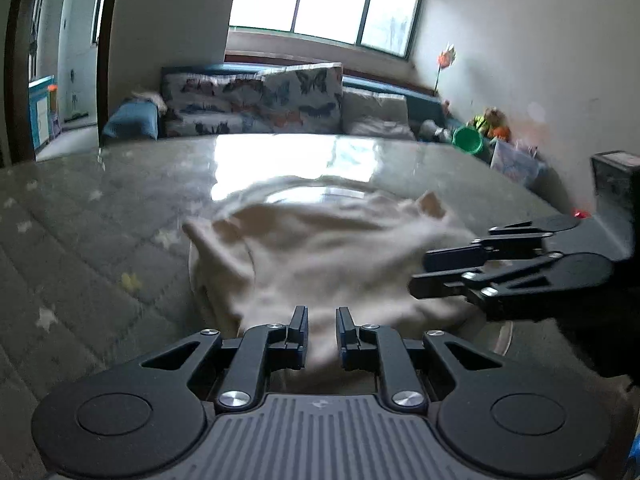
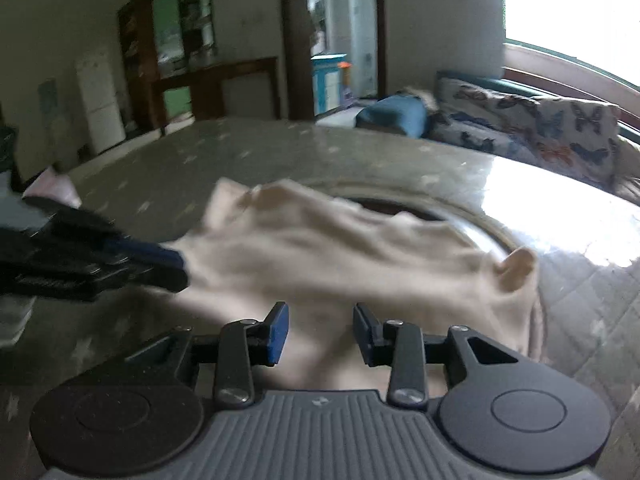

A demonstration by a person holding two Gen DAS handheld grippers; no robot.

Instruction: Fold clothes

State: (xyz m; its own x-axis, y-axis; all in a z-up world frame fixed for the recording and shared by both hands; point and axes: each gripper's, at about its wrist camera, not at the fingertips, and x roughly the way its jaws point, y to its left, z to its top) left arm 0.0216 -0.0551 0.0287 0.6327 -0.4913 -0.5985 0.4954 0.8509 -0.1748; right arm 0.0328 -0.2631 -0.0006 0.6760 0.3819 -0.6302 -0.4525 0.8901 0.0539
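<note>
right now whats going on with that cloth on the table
A person is folding a cream garment on a glossy table with two handheld grippers. The left gripper has its fingers nearly closed with cloth between them. The right gripper stands wider apart over the near edge; whether it grips is unclear.

Beyond the far edge of your table (image 1: 100, 200), with its shiny star-dotted cover, you have butterfly-print cushions (image 1: 256, 100) along a window bench, a blue cushion (image 1: 132, 120) at their left end and a green bucket (image 1: 468, 140) toward the right wall. A white fridge (image 2: 100, 100) stands across the room.
</note>
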